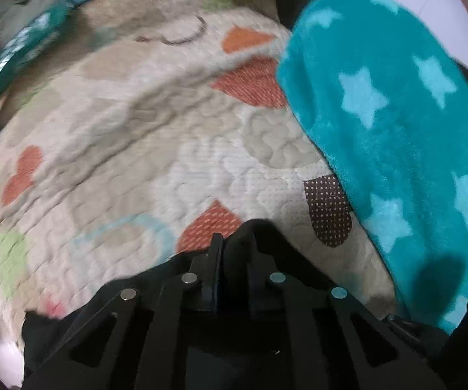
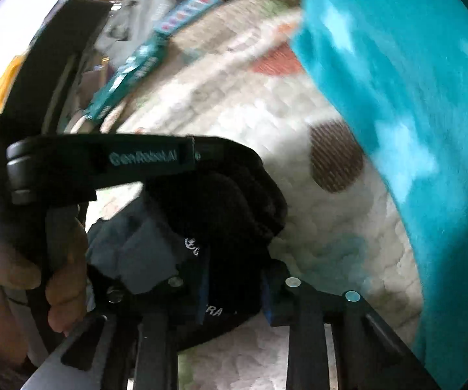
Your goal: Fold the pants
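Observation:
The black pants [image 1: 260, 237] hang bunched between the fingers of my left gripper [image 1: 234, 260], which is shut on the cloth just above a quilted bedspread [image 1: 155, 149]. In the right wrist view my right gripper [image 2: 234, 292] is shut on another part of the black pants [image 2: 234, 214], where white lettering shows. The left gripper's black body [image 2: 103, 159] and the person's hand [image 2: 22, 276] are at the left in that view, close beside the right gripper. Most of the pants are hidden below the fingers.
A teal fleece blanket with light stars [image 1: 396, 123] lies along the right side of the bed and also shows in the right wrist view [image 2: 412, 113]. A teal box [image 1: 22, 48] and white items sit at the bed's far left edge.

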`<state>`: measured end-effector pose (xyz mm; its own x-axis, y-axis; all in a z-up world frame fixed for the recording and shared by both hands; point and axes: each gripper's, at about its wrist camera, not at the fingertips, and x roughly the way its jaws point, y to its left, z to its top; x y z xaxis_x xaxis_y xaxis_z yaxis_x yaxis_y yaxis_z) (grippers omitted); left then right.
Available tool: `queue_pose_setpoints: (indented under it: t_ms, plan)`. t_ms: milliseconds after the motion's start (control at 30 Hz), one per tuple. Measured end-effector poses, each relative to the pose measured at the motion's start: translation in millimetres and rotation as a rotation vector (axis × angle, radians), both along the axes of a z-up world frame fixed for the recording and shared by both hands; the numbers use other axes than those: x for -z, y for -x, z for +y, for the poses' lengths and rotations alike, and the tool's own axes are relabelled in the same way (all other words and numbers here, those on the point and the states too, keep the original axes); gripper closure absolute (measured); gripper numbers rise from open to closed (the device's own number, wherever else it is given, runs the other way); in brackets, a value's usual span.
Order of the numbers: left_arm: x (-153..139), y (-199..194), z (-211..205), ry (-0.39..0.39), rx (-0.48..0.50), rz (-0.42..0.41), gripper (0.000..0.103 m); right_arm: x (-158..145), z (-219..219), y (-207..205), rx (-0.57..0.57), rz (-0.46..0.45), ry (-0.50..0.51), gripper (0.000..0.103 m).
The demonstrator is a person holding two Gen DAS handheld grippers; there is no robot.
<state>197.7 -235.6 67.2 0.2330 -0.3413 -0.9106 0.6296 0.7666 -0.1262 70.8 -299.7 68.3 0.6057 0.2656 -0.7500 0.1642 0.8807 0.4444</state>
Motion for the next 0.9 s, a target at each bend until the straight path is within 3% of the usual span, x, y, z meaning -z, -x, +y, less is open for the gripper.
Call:
queue_pose_setpoints:
  t_ms: [167, 367, 533, 667, 733, 767, 833, 900]
  plan:
    - [-43.8, 13.5, 62.3, 0.137, -0.106, -0.025, 0.092, -41.0, 44.5, 14.1, -0.146, -0.113, 0.082, 0.079]
    - [-78.9, 25.3, 170.1, 0.304, -0.274, -0.041, 0.092, -84.5, 142.0, 32.1, -0.428, -0.239, 0.254, 0.079]
    - [-54.5, 31.8, 276.1, 0.412, -0.467, 0.001, 0.092, -75.1, 236.4, 40.9, -0.658, -0.257, 0.404, 0.079]
    - [-11.8, 36.1, 336.8, 0.437, -0.597, 0.046, 0.091, -36.3, 308.7, 56.3, -0.848, -0.258, 0.597, 0.079]
    - [11.1, 35.5, 360.1, 0.443, -0.658, 0.087, 0.087, -12.9, 332.3, 64.6, -0.927, -0.256, 0.694, 0.071]
    - [18.8, 35.7, 368.4, 0.453, -0.680, 0.105, 0.079, -4.6, 338.5, 68.6, -0.947, -0.255, 0.716, 0.068]
    - [29.0, 38.2, 385.4, 0.493, -0.707, 0.137, 0.069, -0.4, 338.7, 74.1, -0.966, -0.255, 0.689, 0.044]
    - [29.9, 41.5, 393.0, 0.518, -0.705, 0.140, 0.065, -4.8, 336.0, 83.7, -0.983, -0.263, 0.653, 0.029]
